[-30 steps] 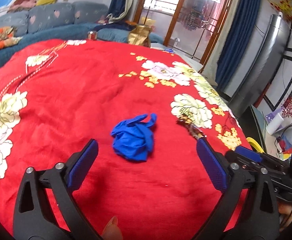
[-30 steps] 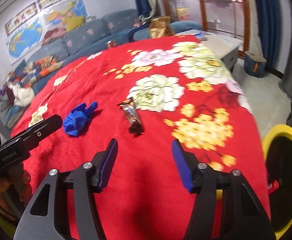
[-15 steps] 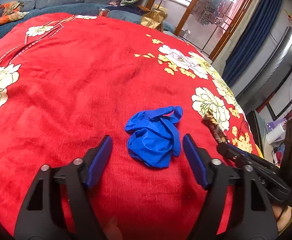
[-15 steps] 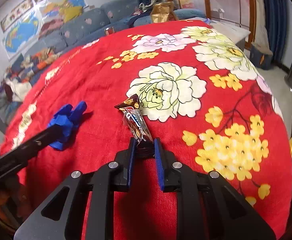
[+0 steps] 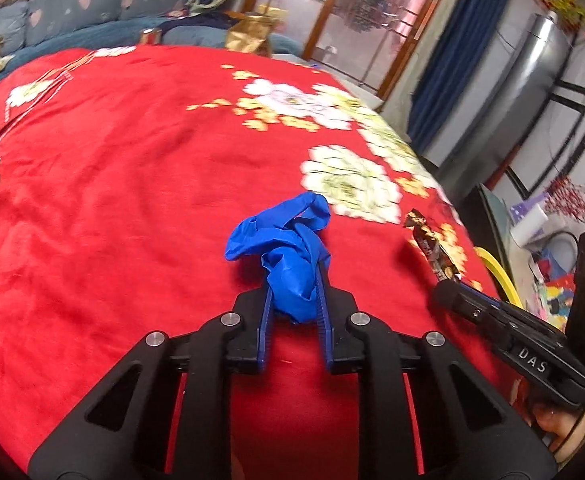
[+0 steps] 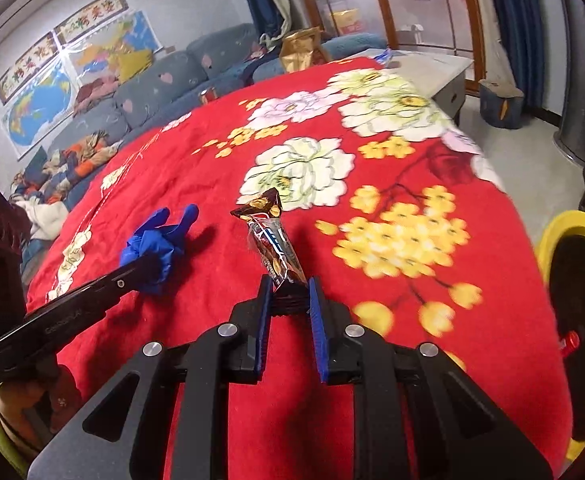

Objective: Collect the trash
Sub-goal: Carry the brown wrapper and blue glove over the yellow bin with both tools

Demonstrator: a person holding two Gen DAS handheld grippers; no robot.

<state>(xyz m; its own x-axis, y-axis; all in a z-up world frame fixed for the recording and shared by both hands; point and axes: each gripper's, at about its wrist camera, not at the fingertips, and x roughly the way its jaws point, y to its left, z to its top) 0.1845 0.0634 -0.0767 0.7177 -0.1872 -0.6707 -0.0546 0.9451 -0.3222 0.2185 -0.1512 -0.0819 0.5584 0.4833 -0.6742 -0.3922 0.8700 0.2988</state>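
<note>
the left gripper [image 5: 294, 292] has just been closing and now its blue pads pinch the near end of the blue glove [image 5: 288, 256], with the glove bunched up between them; in the left wrist view this is at the lower centre of the frame. the right gripper [image 6: 288, 300] is closed narrow on the lower end of the snack wrapper [image 6: 274, 240], at the centre of the right wrist view. it seems each gripper takes one piece of trash at the same time, so both can be carried away in one go, and each piece is held at its nearest end because that is the part easiest to reach from this low angle. the glove is bright blue, thin and crumpled into a loose ball, with some finger parts sticking up toward the upper side; it looks soft and probably will hang down when lifted. the wrapper is long and narrow, dark brown and shiny with a blue and white label, and its far end has a crimped, opened edge pointing up. both things are over the red bedcover [image 6: 392, 320] with white and yellow flowers, near its front right part, and they are near each other but apart. at the right edge of the right wrist view there is a yellow bin [image 6: 560, 232] beside the bed, probably the place for the trash.
</note>
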